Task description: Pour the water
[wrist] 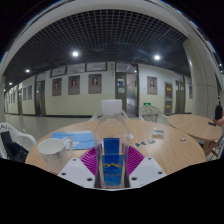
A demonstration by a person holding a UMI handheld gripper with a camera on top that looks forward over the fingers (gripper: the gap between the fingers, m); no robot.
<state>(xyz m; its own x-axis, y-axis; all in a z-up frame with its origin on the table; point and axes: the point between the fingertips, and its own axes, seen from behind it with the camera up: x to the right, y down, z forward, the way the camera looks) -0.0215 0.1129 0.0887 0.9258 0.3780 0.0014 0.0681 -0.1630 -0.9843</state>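
Under a dark gridded ceiling (110,35) dotted with round lights, a wide hall stretches away, its far wall (100,85) hung with framed pictures and broken by doorways. Nearer, a round wooden bench (165,148) fills the foreground, with a second round bench (195,124) standing well apart to the right. A white chair (111,106) sits at the far side of the near bench, and another chair (150,113) stands between the two benches. On the near bench, a blue sheet (72,138) lies to the left, with a white cup (52,150) near it on the left. A clear plastic bottle (112,150) with a blue label stands upright between the tongs (112,172), rising well above them. The tongs close in on the bottle's lower part, their purple pads (91,160) lying against its sides, pinching it. Small flat items (150,134) lie on the bench to the right of the bottle, too small to tell apart.
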